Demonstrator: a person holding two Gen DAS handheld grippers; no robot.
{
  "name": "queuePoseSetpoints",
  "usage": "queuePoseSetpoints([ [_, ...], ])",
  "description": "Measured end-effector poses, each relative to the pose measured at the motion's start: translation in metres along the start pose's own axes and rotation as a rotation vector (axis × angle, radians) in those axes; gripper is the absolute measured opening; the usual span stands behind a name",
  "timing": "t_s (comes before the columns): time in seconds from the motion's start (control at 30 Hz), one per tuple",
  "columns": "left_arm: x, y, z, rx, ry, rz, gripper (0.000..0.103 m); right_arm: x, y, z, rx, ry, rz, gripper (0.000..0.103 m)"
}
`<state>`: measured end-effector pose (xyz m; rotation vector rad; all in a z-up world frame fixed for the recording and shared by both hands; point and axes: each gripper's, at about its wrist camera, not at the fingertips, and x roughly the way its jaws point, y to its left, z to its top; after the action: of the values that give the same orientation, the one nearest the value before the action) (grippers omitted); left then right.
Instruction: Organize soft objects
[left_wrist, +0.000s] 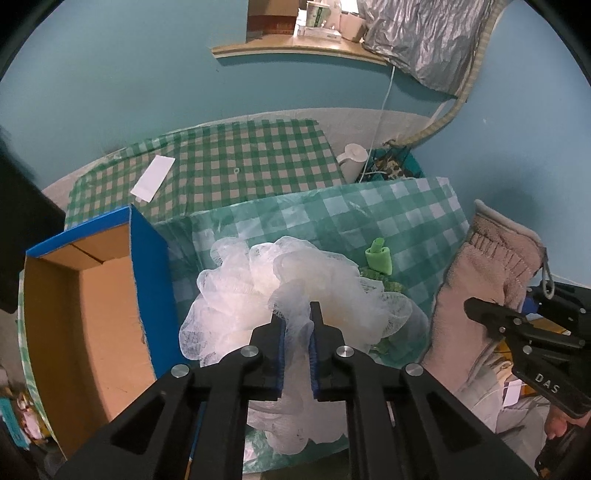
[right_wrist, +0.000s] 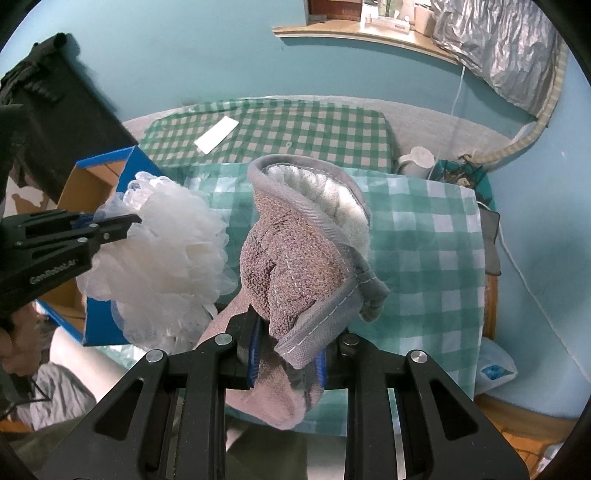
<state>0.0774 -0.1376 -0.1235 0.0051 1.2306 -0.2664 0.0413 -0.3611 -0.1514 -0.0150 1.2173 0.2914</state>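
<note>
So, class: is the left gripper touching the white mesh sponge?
Touching. The left wrist view shows the left gripper pinching the white mesh sponge between its pads.

Both the left gripper (left_wrist: 296, 314) and right gripper (right_wrist: 286, 354) point steeply down, jaws apparently clamped.

one loofah (left_wrist: 295, 295), one towel (right_wrist: 306, 251), one box (left_wrist: 99, 314)

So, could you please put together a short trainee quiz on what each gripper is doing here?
1. True or false: the left gripper is shut on the white mesh sponge.
2. What does the right gripper hold: A a kettle, B a brown towel mitt, C a card?
3. Fill in: the open blue cardboard box looks ____ inside.

Key: 1 true; 2 B; 3 empty.
</note>
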Motion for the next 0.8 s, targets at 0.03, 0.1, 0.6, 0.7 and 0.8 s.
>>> queuePoseSetpoints([
  [0.03,-0.003,0.001,0.0,-0.003,-0.006,-0.001,0.01,-0.001,0.0,0.001,-0.002,-0.002,0.001,0.022],
  [0.1,-0.01,0.002,0.001,-0.007,-0.017,0.0,0.009,-0.004,0.002,0.003,-0.008,-0.007,0.003,0.022],
  [0.6,-0.051,0.024,0.001,-0.064,-0.098,0.014,0.004,-0.015,0.033,0.028,-0.095,-0.038,0.033,0.022],
  [0.7,-0.042,0.029,-0.005,-0.078,-0.079,0.008,0.004,-0.007,0.037,0.028,-0.104,-0.029,0.036,0.022],
  [0.8,-0.032,0.032,-0.012,-0.086,-0.043,-0.003,0.012,0.002,0.036,0.024,-0.104,-0.007,0.043,0.022],
])
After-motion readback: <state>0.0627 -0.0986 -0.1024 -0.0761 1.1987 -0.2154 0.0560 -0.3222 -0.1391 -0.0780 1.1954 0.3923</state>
